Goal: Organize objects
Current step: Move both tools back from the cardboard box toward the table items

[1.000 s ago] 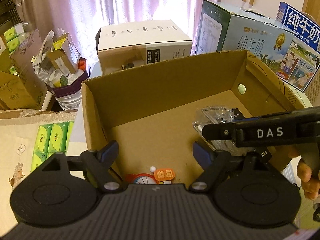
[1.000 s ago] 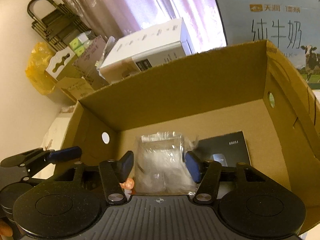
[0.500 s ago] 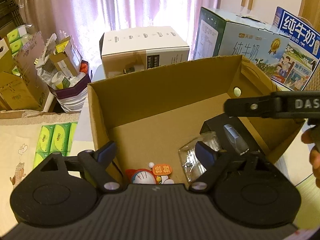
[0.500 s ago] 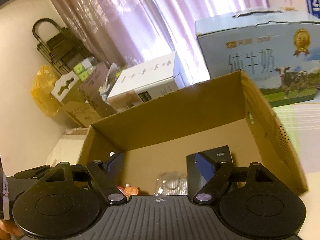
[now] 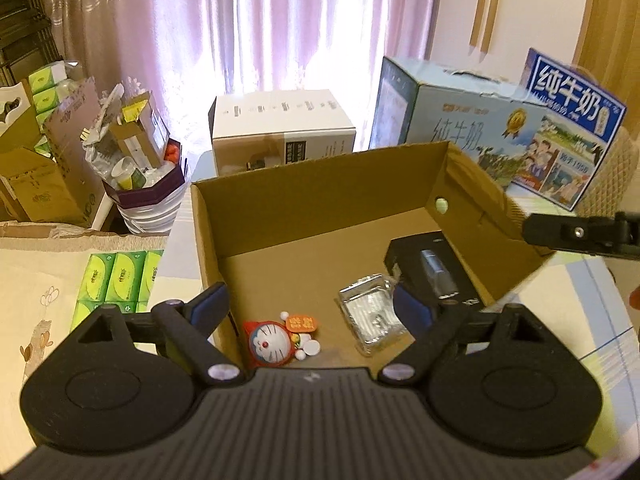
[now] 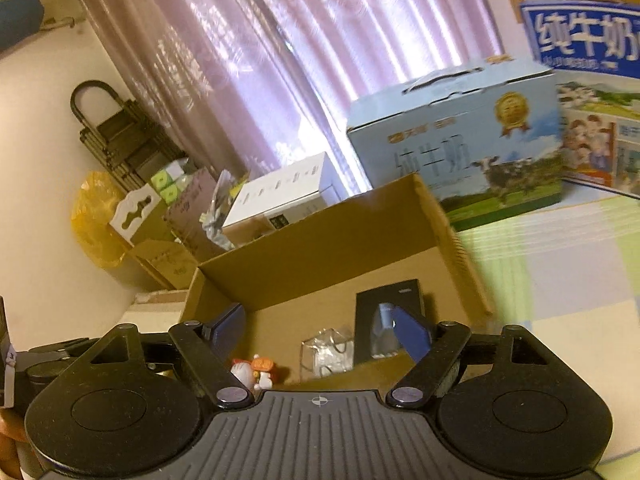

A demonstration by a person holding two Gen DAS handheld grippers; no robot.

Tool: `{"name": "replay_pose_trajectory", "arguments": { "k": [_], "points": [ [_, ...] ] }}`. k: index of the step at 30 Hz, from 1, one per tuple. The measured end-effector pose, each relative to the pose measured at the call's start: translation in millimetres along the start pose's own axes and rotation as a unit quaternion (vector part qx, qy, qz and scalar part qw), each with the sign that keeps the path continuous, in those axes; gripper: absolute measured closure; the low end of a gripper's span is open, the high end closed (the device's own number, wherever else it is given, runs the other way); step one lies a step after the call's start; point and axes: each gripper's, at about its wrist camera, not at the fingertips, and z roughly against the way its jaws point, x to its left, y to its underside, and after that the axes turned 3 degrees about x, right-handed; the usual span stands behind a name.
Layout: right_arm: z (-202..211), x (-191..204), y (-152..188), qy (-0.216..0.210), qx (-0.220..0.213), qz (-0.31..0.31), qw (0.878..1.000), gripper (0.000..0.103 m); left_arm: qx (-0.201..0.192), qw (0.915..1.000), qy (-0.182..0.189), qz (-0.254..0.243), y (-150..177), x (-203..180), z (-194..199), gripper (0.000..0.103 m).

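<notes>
As both jaws gape, cardboard box (image 5: 320,184) holds clear packet (image 5: 370,312), black box (image 5: 434,268)

brown cardboard box (image 5: 320,208), black packet (image 5: 436,272)

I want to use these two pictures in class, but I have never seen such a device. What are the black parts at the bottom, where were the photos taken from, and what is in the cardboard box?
No robot here: a person holds a two-finger tool in each hand, with a wide-angle camera on each looking along its fingers. One picture comes from the left claw, the other from the right claw; the black shapes below are the tools themselves. Both claws are open and hold nothing. Both look into an open cardboard box. On its floor lie a Doraemon toy, a clear plastic packet and a black box. Behind stand milk cartons and a white box.
</notes>
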Motion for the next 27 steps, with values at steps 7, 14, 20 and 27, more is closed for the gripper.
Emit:
{"name": "replay_pose_trajectory", "arguments": {
  "k": [7,14,20,27],
  "points": [
    [43,-7,24,0.009,-0.014,-0.011,1.0,0.024,-0.017,0.9998,0.004,0.013,17,-9,39,0.016],
    [74,-11,52,0.007,-0.016,-0.018,1.0,0.024,-0.028,0.9995,-0.002,0.017,39,-21,72,0.016],
    [97,-12,74,0.003,-0.013,-0.009,1.0,0.024,-0.032,0.9993,-0.003,0.021,61,-36,97,0.016],
    [118,-16,94,-0.003,-0.003,-0.01,1.0,0.024,-0.027,0.9992,-0.005,0.028,88,-52,119,0.014]
  ]
}}
